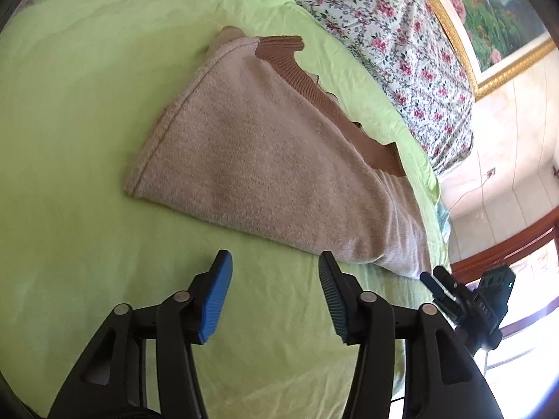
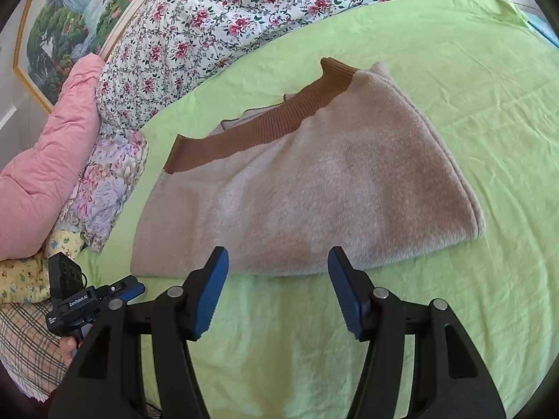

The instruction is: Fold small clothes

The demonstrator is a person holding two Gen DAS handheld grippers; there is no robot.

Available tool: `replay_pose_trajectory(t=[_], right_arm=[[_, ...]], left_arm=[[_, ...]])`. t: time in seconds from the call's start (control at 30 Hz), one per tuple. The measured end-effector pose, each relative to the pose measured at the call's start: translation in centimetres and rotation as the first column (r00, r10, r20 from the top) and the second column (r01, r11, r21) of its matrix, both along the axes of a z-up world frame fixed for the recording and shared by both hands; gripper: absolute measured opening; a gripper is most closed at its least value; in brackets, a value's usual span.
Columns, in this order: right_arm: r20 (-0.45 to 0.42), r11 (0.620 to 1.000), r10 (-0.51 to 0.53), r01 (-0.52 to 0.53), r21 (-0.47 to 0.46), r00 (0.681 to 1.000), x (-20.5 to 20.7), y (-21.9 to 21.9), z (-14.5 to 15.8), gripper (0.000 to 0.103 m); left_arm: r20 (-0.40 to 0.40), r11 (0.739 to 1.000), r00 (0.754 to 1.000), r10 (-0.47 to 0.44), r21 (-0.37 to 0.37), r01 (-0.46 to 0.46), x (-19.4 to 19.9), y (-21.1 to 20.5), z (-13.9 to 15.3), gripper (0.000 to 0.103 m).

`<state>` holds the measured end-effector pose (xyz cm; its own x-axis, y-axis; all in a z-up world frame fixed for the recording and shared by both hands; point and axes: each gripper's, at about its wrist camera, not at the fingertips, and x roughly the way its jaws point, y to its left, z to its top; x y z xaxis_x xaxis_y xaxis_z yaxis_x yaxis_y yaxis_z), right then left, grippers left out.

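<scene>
A small beige fleece garment (image 1: 265, 160) with a brown ribbed band (image 1: 335, 104) lies folded flat on the green sheet (image 1: 70, 139). It also shows in the right wrist view (image 2: 314, 188), with the brown band (image 2: 265, 129) at its far edge. My left gripper (image 1: 274, 262) is open and empty, just short of the garment's near edge. My right gripper (image 2: 277, 256) is open and empty, its fingertips at the garment's near edge. The other gripper shows at lower right in the left wrist view (image 1: 464, 300) and at lower left in the right wrist view (image 2: 87, 300).
A floral quilt (image 2: 244, 10) lies bunched behind the green sheet (image 2: 471, 87). A pink duvet (image 2: 45, 160) and patterned pillows (image 2: 104, 181) sit at the left. A framed painting (image 1: 489, 10) hangs on the wall. The bed edge drops off at the right in the left wrist view.
</scene>
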<state>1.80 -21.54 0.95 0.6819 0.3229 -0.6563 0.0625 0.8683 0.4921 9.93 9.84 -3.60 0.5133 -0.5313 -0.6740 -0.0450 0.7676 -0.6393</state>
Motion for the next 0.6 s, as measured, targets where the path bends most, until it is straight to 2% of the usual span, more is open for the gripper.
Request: replay_pose_trajectory(t=[0.23, 0.47, 0.6], right_arm=[[0.0, 1.0, 0.026, -0.026, 0.007, 1.0, -0.6, 1.1, 0.2, 0.061], [0.005, 0.999, 0.038, -0.038, 0.01, 0.999, -0.9, 1.6, 0.3, 0.061], [0.006, 0.999, 0.044, -0.044, 0.014, 0.999, -0.9, 1.8, 0.3, 0.061]], left_arm=[[-0.052, 0.988, 0.994, 0.101, -0.115, -0.106, 0.2, 0.9, -1.5, 0.055], [-0.064, 0.966, 0.978, 0.197, -0.156, -0.205, 1.4, 1.0, -2.0, 0.056], [-0.037, 0.953, 0.963, 0.266, -0.139, -0.269, 2.6, 1.2, -2.4, 0.056]])
